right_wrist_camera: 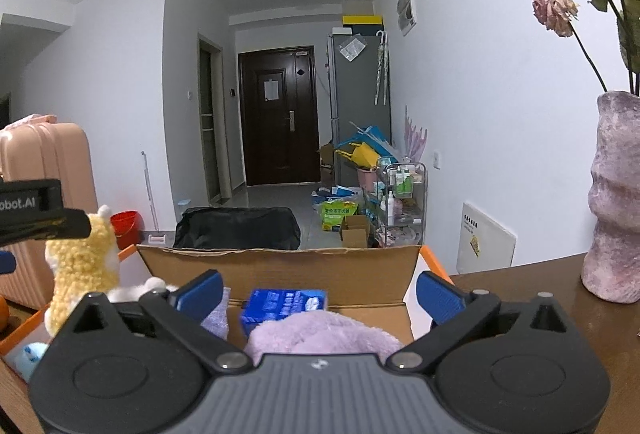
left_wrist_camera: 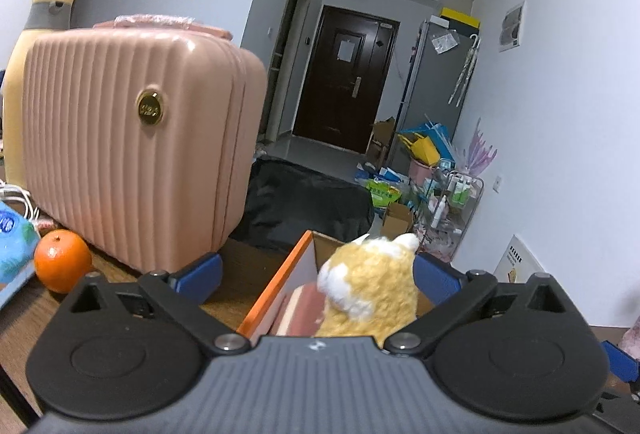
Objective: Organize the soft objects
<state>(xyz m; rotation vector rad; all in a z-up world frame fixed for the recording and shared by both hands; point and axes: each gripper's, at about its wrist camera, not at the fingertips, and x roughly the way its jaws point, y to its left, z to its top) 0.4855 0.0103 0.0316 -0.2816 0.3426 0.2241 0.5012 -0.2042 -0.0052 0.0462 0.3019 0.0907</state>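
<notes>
A yellow and white plush animal (left_wrist_camera: 370,290) stands at the left end of an open cardboard box with an orange rim (left_wrist_camera: 276,284). My left gripper (left_wrist_camera: 316,276) is open, its blue fingers wide on either side of the plush and not touching it. In the right wrist view the plush (right_wrist_camera: 82,266) stands at the box's left end under the left gripper's black body. My right gripper (right_wrist_camera: 320,292) is open over the box (right_wrist_camera: 280,270), above a lilac fluffy cloth (right_wrist_camera: 324,334) and a blue packet (right_wrist_camera: 284,308).
A pink ribbed suitcase (left_wrist_camera: 132,146) stands on the wooden table to the left, with an orange (left_wrist_camera: 62,260) and a blue tissue pack (left_wrist_camera: 12,246) beside it. A purple vase (right_wrist_camera: 614,194) with a dried rose stands at the right. Clutter lies on the floor beyond.
</notes>
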